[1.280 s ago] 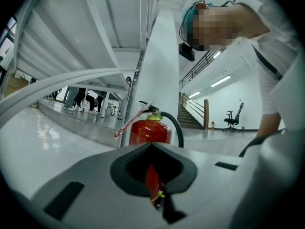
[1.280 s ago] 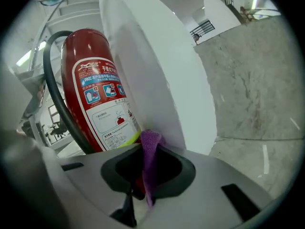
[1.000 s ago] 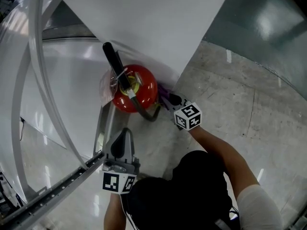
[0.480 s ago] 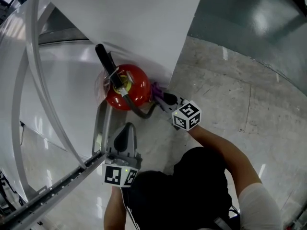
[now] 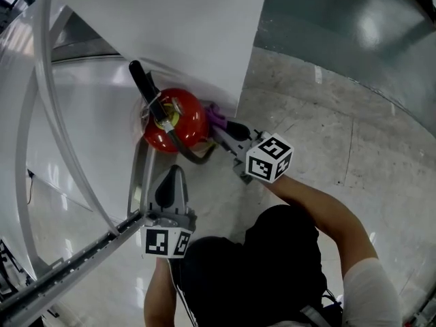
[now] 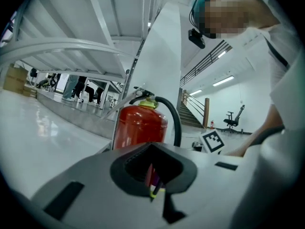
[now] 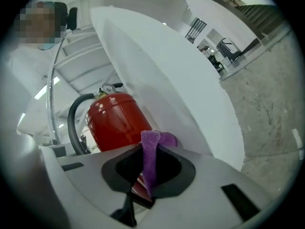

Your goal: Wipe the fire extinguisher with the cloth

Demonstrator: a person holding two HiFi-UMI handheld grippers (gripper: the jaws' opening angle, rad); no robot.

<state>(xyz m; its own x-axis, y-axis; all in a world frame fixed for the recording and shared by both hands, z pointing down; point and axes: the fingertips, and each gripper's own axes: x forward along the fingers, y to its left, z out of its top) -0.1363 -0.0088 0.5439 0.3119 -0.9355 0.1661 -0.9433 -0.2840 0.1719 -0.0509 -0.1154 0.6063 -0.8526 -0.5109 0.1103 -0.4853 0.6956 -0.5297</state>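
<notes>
At the foot of a slanting white panel (image 5: 191, 26), the red fire extinguisher (image 5: 178, 118) stood upright, its black hose (image 5: 194, 158) looping round the near side. The right gripper (image 5: 223, 127) had its jaws clamped on the purple cloth (image 5: 212, 113), which sat at the cylinder's right flank, in the gap beside the panel. The left gripper (image 5: 173, 177) hung just in front of the extinguisher, apart from it, jaws pressed together with nothing between them.

Fire extinguisher (image 7: 116, 120) base behind right gripper (image 7: 147, 171) body
</notes>
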